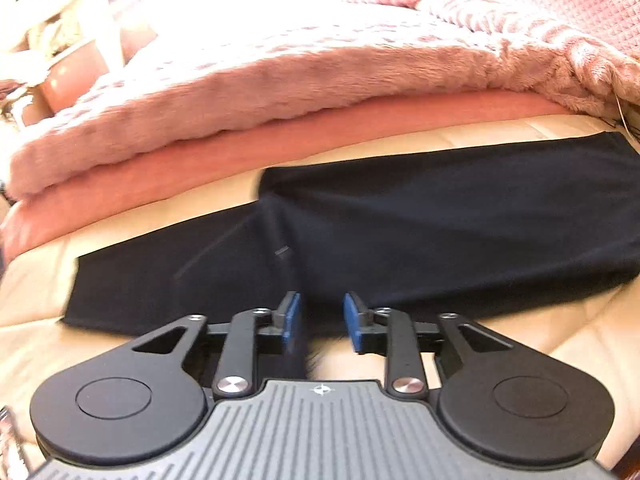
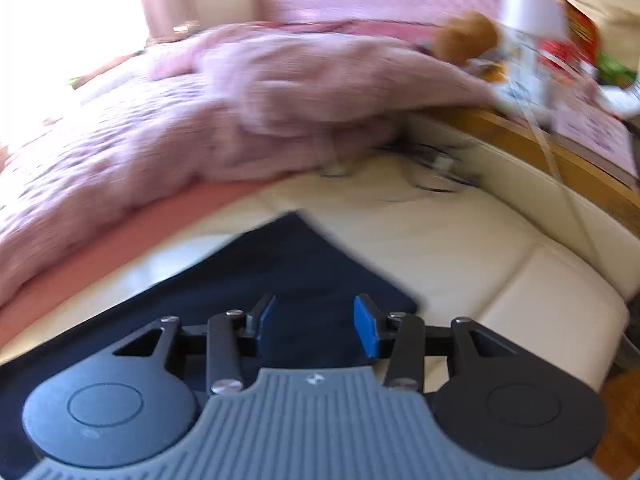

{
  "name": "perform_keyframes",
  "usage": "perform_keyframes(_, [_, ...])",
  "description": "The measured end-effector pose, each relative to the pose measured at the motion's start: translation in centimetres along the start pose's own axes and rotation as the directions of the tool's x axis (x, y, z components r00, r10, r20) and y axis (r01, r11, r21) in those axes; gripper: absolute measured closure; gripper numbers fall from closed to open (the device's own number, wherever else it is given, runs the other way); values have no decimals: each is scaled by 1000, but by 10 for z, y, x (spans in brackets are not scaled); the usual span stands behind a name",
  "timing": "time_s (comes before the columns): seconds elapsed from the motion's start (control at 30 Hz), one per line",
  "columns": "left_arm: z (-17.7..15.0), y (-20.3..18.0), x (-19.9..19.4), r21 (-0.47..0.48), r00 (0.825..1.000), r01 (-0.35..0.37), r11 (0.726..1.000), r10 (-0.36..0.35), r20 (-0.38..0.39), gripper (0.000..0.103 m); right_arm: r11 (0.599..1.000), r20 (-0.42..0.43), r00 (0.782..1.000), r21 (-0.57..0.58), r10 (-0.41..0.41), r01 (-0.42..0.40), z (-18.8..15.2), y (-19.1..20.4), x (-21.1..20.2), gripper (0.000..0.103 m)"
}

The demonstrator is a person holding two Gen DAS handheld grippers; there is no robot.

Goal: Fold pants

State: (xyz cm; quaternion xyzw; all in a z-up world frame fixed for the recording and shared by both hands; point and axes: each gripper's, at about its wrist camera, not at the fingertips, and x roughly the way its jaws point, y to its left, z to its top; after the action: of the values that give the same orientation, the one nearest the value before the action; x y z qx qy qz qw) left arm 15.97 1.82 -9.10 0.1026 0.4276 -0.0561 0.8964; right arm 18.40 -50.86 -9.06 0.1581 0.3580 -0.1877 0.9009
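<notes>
Dark navy pants (image 1: 400, 232) lie flat on a cream padded surface (image 1: 560, 340), folded lengthwise with one layer overlapping at the left. My left gripper (image 1: 322, 316) is open, its blue pads (image 1: 294, 312) at the pants' near edge; a bit of dark cloth sits by the left pad, not clamped. In the right wrist view one corner end of the pants (image 2: 304, 264) points away. My right gripper (image 2: 316, 320) is open just over that end, nothing between its pads.
A fluffy pink blanket (image 1: 280, 92) over a salmon sheet (image 1: 200, 160) borders the far side. In the right wrist view a wooden side table (image 2: 560, 152) with clutter, a white lamp (image 2: 528, 40) and dark cables (image 2: 420, 160) stands at right.
</notes>
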Motion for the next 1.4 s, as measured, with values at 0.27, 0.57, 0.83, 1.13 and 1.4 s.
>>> perform_keyframes(0.27, [-53, 22, -9, -22, 997, -39, 999, 38, -71, 43, 935, -67, 962, -228, 264, -272, -76, 112, -37, 63])
perform_keyframes(0.57, [-75, -2, -3, 83, 997, -29, 996, 35, -73, 33, 843, -129, 966, -471, 226, -260, -142, 173, -37, 60])
perform_keyframes(0.83, [-77, 6, -1, 28, 998, 19, 999, -17, -66, 95, 834, -228, 956, -480, 182, -273, -154, 172, -16, 59])
perform_keyframes(1.13, [-37, 69, -36, -143, 998, -34, 989, 41, 49, 101, 810, -276, 947, -511, 163, -288, -145, 175, -10, 58])
perform_keyframes(1.4, [29, 163, -38, -293, 997, -21, 956, 42, 67, 101, 818, -189, 969, -525, 160, -237, -121, 182, -9, 58])
